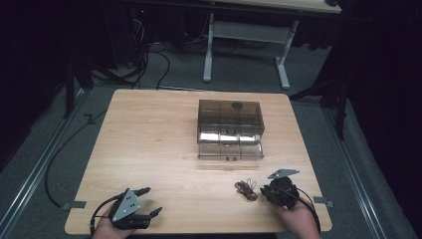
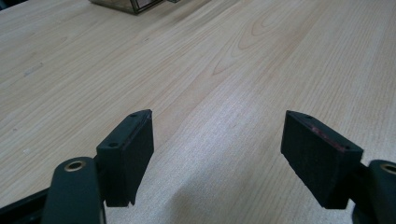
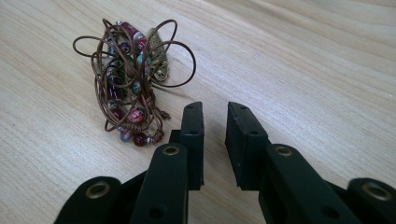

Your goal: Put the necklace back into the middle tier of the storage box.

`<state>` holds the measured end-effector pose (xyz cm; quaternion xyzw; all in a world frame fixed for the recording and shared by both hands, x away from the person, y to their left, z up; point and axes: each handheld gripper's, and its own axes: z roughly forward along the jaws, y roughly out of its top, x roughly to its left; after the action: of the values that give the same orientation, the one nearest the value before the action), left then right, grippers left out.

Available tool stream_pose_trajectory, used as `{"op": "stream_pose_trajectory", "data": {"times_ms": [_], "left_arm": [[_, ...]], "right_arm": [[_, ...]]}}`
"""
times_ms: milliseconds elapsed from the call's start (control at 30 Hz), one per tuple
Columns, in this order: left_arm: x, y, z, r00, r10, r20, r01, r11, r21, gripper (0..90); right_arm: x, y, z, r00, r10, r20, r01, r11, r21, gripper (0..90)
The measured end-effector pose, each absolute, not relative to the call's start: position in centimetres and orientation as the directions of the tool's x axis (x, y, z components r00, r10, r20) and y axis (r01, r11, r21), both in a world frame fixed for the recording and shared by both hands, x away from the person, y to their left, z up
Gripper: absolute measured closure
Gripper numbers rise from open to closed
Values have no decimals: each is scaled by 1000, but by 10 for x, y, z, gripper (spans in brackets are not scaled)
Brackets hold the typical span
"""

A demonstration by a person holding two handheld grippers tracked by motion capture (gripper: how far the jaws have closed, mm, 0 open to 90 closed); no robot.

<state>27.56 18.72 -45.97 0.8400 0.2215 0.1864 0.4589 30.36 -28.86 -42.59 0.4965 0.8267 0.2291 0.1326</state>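
- A light wooden table (image 1: 149, 139) takes up the middle of the high view, with dark floor, trailing cables and the white legs of another desk (image 1: 246, 40) across the top of the frame.
- Just right of the table's centre sits a smoky, see-through drawer box (image 1: 229, 118); its clear drawer (image 1: 230, 148) is pulled out toward the bottom of the frame, divided into compartments, with something small and dark at its front edge — too small to identify.
- The left gripper (image 1: 149, 201) lies at the lower left of the high view, near the table's bottom edge, held by a hand (image 1: 107, 229). Its jaws are spread wide; in the left gripper view (image 2: 217, 158) only bare wood lies between them, and a corner of the box shows at the top of that frame.
- The right gripper (image 1: 263, 191) sits at the lower right of the high view, held by a hand (image 1: 298, 221). In the right gripper view (image 3: 215, 140) its jaws stand close together with a narrow gap and nothing in it — released, not grasping.
- A tangled brown-cord bracelet (image 3: 133, 79) with red, purple and pale beads lies on the wood in the upper left of the right gripper view, just beside the jaw tips but apart from them; in the high view it lies (image 1: 247, 188) just left of the right gripper, below the open drawer, with bare table between them.
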Motion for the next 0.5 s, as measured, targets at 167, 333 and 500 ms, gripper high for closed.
{"op": "stream_pose_trajectory", "data": {"times_ms": [167,333,500], "left_arm": [[275,188,-460,834,542,109,199,-478,855,260],[275,188,-460,835,539,109,198,-479,855,260],[275,187,-460,837,537,108,197,-480,855,260]], "right_arm": [[309,-288,-423,-474,880,20,787,413,459,771],[314,-288,-419,-477,878,41,806,418,419,757],[318,-283,-414,-499,866,36,815,455,359,736]]}}
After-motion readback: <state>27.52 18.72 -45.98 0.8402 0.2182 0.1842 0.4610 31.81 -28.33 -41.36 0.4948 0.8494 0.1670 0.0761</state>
